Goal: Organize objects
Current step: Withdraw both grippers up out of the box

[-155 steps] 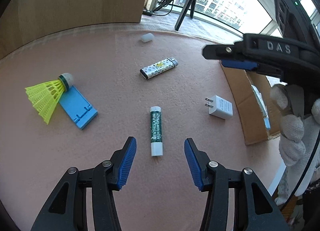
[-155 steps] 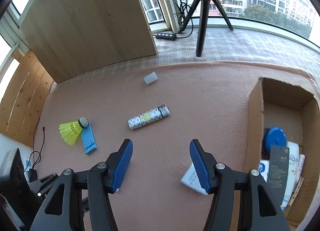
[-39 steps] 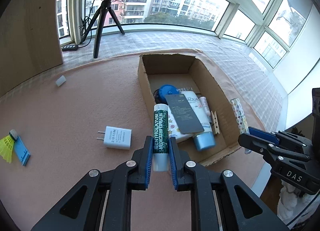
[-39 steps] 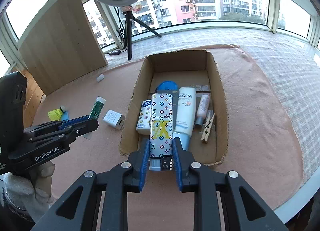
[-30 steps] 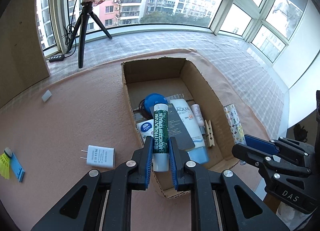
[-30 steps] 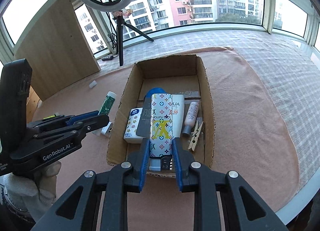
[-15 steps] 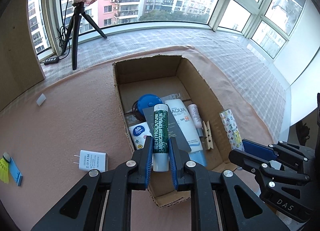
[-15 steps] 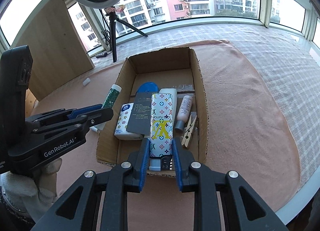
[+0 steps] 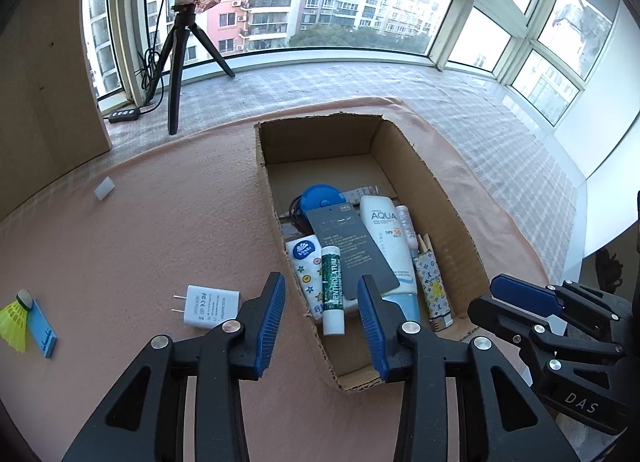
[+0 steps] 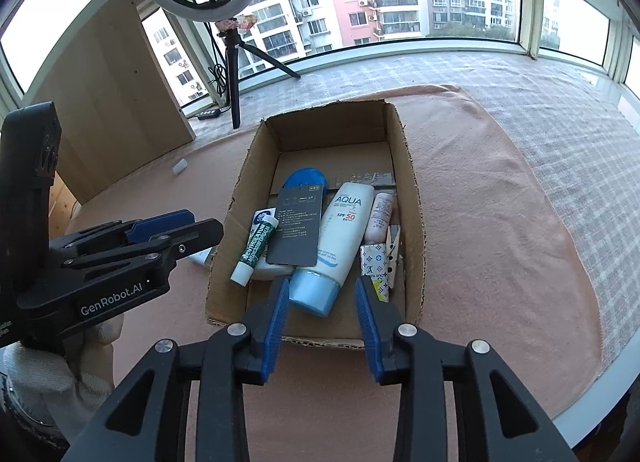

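My left gripper (image 9: 322,322) hovers over the near end of the cardboard box (image 9: 269,186), and its jaws are opening. The green and white Mentholatum stick (image 9: 333,290) lies loose in the box below them, free of both pads. My right gripper (image 10: 322,322) hangs over the box's near wall (image 10: 412,182), its jaws also opening with nothing pressed between them. The patterned lighter (image 10: 376,268) rests in the box beside the AQUA sunscreen tube (image 10: 340,238). Each gripper shows in the other's view: the right gripper (image 9: 520,298) and the left gripper (image 10: 172,226).
On the pink cloth left of the box lie a white charger (image 9: 208,306), a yellow shuttlecock (image 9: 14,318), a blue stand (image 9: 42,328) and a small white block (image 9: 105,189). A tripod (image 9: 180,62) and a wooden panel (image 10: 120,102) stand behind. The table edge (image 10: 580,394) runs on the right.
Both grippers have opened. The Mentholatum stick has left the left pads and the lighter has left the right pads; both now lie in the box.
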`<control>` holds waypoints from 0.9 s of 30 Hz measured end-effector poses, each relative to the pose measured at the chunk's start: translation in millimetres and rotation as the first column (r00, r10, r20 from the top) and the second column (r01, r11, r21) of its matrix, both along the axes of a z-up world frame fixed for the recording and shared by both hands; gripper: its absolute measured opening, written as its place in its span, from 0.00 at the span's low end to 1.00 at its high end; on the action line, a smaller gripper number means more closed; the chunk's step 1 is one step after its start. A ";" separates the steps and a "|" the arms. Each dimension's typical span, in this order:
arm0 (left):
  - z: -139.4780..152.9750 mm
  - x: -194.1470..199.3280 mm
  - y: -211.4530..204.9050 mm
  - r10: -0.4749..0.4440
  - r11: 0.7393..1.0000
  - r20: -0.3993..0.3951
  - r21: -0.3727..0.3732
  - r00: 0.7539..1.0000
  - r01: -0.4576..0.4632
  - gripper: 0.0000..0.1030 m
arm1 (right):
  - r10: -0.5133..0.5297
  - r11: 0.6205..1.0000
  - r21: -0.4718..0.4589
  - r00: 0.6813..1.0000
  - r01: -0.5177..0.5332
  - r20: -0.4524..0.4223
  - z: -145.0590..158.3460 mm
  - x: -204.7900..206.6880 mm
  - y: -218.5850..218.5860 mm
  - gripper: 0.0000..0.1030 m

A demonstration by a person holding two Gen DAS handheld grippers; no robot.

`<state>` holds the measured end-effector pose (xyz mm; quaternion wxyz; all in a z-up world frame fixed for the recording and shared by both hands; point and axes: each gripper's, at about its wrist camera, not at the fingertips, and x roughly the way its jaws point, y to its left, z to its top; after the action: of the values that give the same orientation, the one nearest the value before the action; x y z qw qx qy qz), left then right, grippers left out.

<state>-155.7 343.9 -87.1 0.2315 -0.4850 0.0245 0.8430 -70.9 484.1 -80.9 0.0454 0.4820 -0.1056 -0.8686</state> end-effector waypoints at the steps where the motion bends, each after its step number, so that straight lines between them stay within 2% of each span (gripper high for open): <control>1: 0.2 1.7 -5.3 0.005 1.000 -0.002 -0.004 1.000 -0.005 0.39 | -0.002 1.000 -0.006 1.000 0.002 -0.001 0.1 0.1 -1.8 0.31; 6: -1.7 5.8 -41.5 0.049 0.999 0.012 -0.005 0.999 -0.049 0.39 | 0.013 0.999 -0.040 1.000 -0.013 0.014 -2.4 1.0 -17.9 0.34; 13: -7.4 10.7 -113.2 0.149 0.989 0.029 -0.021 0.988 -0.149 0.39 | 0.067 0.996 -0.058 0.997 -0.065 0.028 -7.6 -1.1 -56.4 0.35; 20: -27.4 15.4 -188.4 0.247 0.969 0.089 -0.022 0.965 -0.246 0.39 | 0.106 0.991 -0.091 0.993 -0.102 0.048 -12.6 -7.5 -94.7 0.36; 27: -41.5 21.5 -247.5 0.306 0.952 0.123 -0.032 0.944 -0.305 0.39 | 0.121 0.987 -0.117 0.991 -0.114 0.052 -15.9 -7.4 -127.6 0.37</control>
<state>-134.2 96.4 -128.6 0.0962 -0.5367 -0.0603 0.8361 -78.3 356.6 -96.8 0.1207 0.5092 -0.1275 -0.8426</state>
